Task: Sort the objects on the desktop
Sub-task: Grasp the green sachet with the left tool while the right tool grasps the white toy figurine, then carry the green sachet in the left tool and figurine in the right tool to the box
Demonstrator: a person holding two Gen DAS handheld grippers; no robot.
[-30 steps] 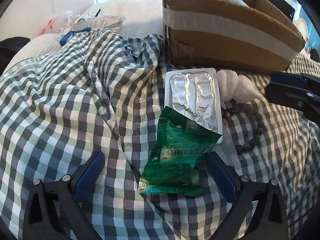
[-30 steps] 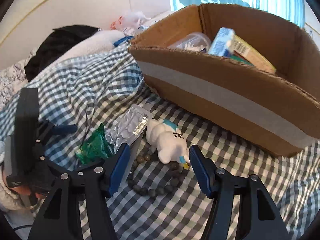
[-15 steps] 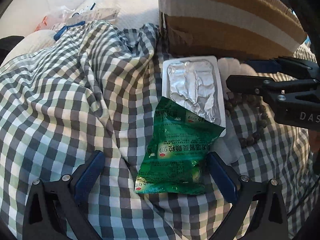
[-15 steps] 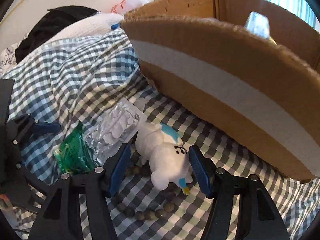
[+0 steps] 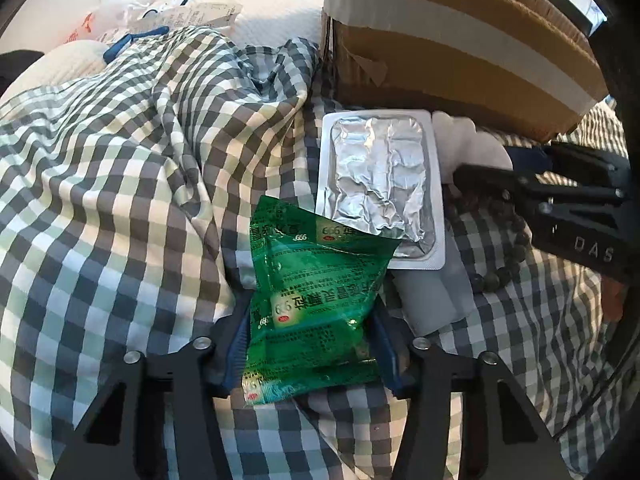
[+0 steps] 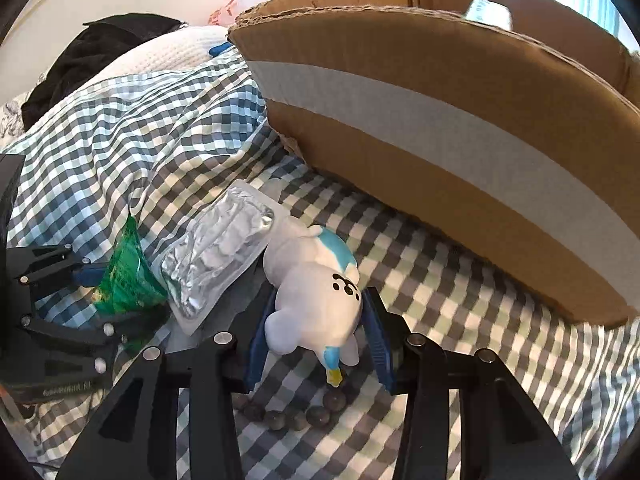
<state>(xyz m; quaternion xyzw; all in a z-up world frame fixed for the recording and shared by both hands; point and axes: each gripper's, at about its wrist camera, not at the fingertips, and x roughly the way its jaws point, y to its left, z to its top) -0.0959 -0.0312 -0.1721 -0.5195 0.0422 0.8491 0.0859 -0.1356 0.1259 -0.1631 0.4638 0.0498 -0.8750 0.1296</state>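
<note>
My left gripper [image 5: 310, 344] is shut on a green medicine sachet [image 5: 312, 300] lying on the checked cloth; the sachet also shows in the right wrist view [image 6: 128, 280]. My right gripper [image 6: 316, 336] is shut on a white plush toy with blue patches [image 6: 316, 300]. In the left wrist view the toy [image 5: 468, 148] is partly hidden behind the right gripper [image 5: 520, 178]. A silver foil blister pack [image 5: 380, 184] lies between sachet and toy, also in the right wrist view [image 6: 216, 260]. A dark bead bracelet [image 6: 296, 416] lies under the toy.
A cardboard box with a white tape band [image 6: 440, 120] stands just behind the items, open on top with things inside; it also shows in the left wrist view [image 5: 460, 52]. The rumpled checked cloth [image 5: 120, 180] covers the surface. White pillows and a black garment [image 6: 100, 52] lie farther back.
Both grippers moved forward and closed: the left one onto the green sachet, the right one onto the plush toy. Both were open a second ago.
</note>
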